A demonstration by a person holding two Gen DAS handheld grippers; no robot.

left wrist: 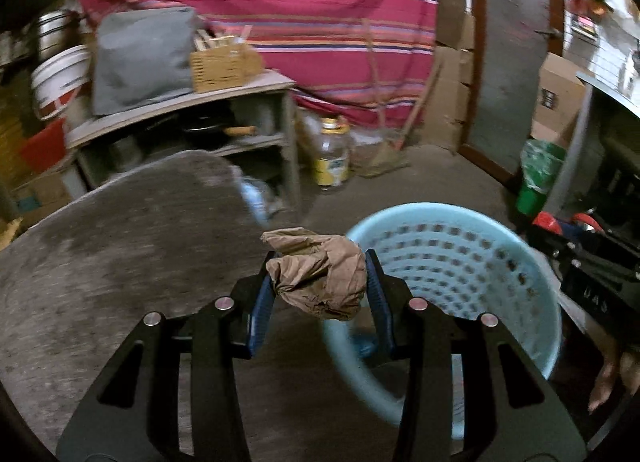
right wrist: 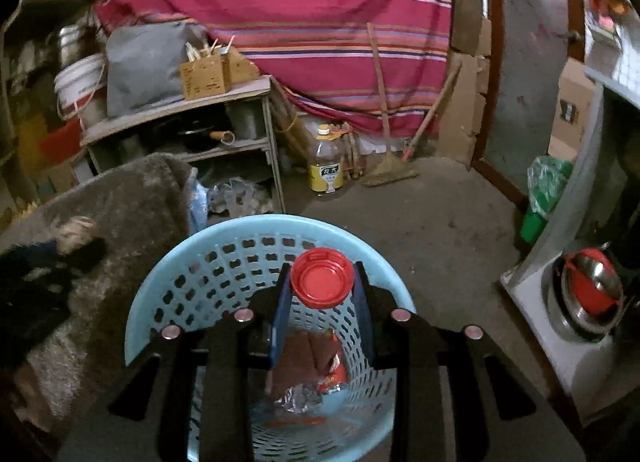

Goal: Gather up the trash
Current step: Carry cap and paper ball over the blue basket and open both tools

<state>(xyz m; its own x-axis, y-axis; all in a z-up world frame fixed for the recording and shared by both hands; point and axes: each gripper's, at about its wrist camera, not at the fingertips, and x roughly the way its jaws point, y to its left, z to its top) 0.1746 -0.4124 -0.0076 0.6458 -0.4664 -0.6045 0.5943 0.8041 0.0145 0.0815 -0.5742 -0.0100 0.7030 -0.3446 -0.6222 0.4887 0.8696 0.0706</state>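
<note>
My left gripper (left wrist: pixel 320 278) is shut on a crumpled brown paper ball (left wrist: pixel 320 272), held above the floor just left of a light blue perforated basket (left wrist: pixel 532 262). My right gripper (right wrist: pixel 322 286) is shut on a red plastic lid (right wrist: pixel 322 278) and holds it over the same basket's (right wrist: pixel 168 274) opening. Red and foil wrappers (right wrist: pixel 316 378) lie on the basket's bottom.
A round grey fuzzy surface (left wrist: pixel 120 230) lies to the left. Behind stand a shelf unit (left wrist: pixel 256 122), a clear bottle with a yellow label (left wrist: pixel 332 154), a broom (right wrist: pixel 386 166), a green bin (left wrist: pixel 538 174) and a striped red cloth (left wrist: pixel 296 14). A white cabinet (right wrist: pixel 532 302) is at right.
</note>
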